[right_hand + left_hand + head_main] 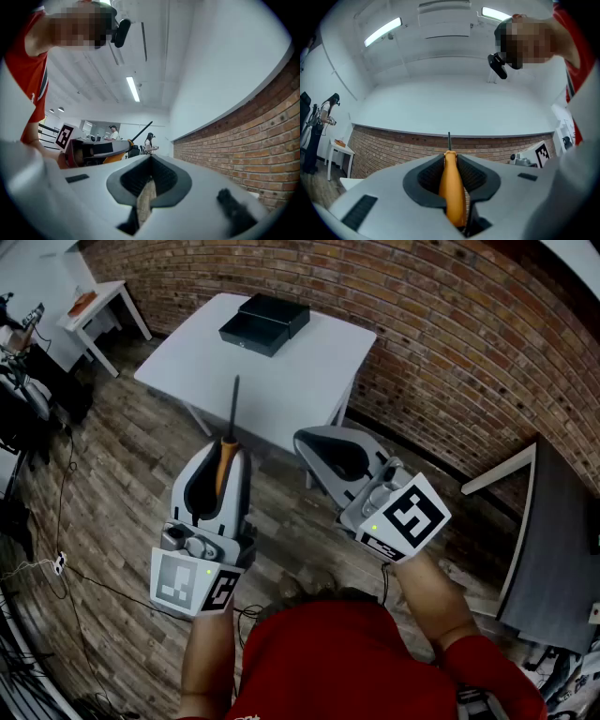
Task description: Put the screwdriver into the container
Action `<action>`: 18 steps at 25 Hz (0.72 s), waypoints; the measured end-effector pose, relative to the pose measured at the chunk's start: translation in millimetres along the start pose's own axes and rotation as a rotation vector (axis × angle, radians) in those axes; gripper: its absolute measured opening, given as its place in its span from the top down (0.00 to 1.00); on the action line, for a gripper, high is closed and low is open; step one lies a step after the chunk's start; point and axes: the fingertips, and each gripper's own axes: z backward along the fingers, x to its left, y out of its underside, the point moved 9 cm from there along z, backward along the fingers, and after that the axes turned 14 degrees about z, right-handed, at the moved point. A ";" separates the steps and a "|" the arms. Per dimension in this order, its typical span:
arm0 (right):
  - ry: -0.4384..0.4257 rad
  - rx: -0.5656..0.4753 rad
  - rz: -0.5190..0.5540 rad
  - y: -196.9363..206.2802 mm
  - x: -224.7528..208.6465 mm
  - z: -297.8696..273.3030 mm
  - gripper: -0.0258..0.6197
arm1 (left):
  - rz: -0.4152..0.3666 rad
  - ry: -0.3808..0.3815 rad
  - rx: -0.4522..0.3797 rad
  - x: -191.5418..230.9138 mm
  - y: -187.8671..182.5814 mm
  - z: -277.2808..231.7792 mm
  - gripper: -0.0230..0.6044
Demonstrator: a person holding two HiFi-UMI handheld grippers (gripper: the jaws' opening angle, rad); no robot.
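Note:
In the head view my left gripper [228, 450] is shut on the orange handle of the screwdriver [234, 407]. Its black shaft points away from me toward the white table [309, 381]. The black container [265, 322] sits open at that table's far side, well beyond the tool's tip. In the left gripper view the orange handle of the screwdriver [453, 185] is clamped between the dark pads, pointing up at a brick wall. My right gripper [321, 448] hovers beside the left one above the floor. Its jaws are shut with nothing between them [151, 159].
A brick wall [441, 324] runs behind the white table. A small white side table [101, 296] stands at the far left and a dark grey tabletop [555, 549] at the right. Cables [58, 563] lie on the wooden floor. People stand far off in the right gripper view.

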 end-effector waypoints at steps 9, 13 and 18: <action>0.003 0.004 -0.013 5.2 -1.6 -7.5 0.91 | 0.009 -0.005 0.005 8.9 2.4 -0.1 0.82; 0.000 -0.004 -0.038 6.6 -2.8 -14.0 0.91 | 0.016 -0.006 0.007 17.9 2.2 0.0 0.82; -0.006 0.001 -0.041 7.8 -1.4 -23.3 0.91 | 0.017 -0.004 0.010 29.9 -0.5 0.7 0.82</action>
